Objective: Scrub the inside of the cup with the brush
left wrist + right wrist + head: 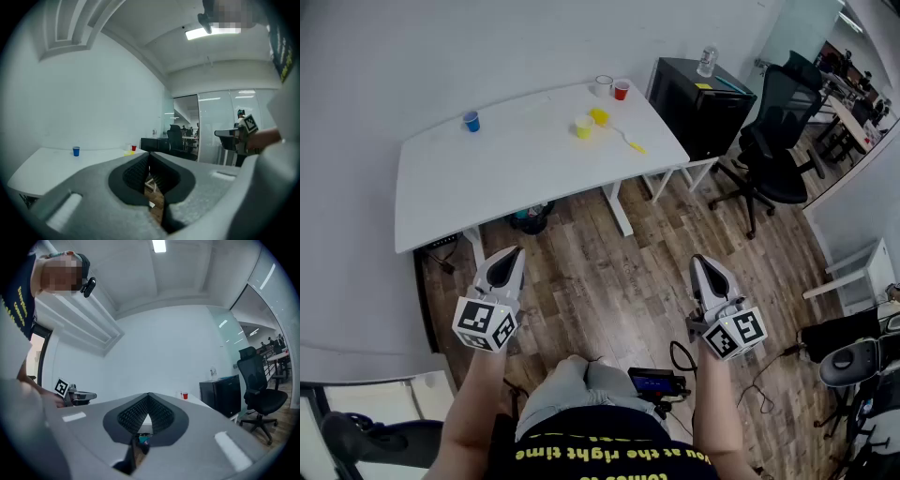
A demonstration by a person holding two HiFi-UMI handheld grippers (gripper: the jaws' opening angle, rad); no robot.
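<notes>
Status: task not yet under way; the person stands on the wooden floor (609, 272), well apart from the white table (525, 164).

Left gripper (510, 253): jaws pressed together, nothing between them; its own view shows only floor past the pads. Right gripper (702, 262): likewise closed and empty; both are held roughly level, pointing toward the table.

Task items: all are on the far right part of the tabletop; a yellow cup (583, 127) stands upright, with what appears to be the yellow brush (619, 134) lying just beside it, handle trailing toward the table's near-right edge. A blue cup (471, 121) stands alone toward the left; a red cup (622, 90) and a pale cup (603, 85) stand together at the far edge. Which cup is meant cannot be settled from the frames; the yellow one, nearest the brush, is the likely candidate.

Recommendations for the step in hand, the approach:
- close the distance first, since neither tool reaches from here;
- open both sets of jaws before arriving at the table;
- take the brush by its handle, clear of the head, low and flat, as it lies on the surface;
- steady the cup by its wall with the other gripper, lightly, as a small cup may crush or tip;
- mind the office chair (773, 155) to the right.
</notes>
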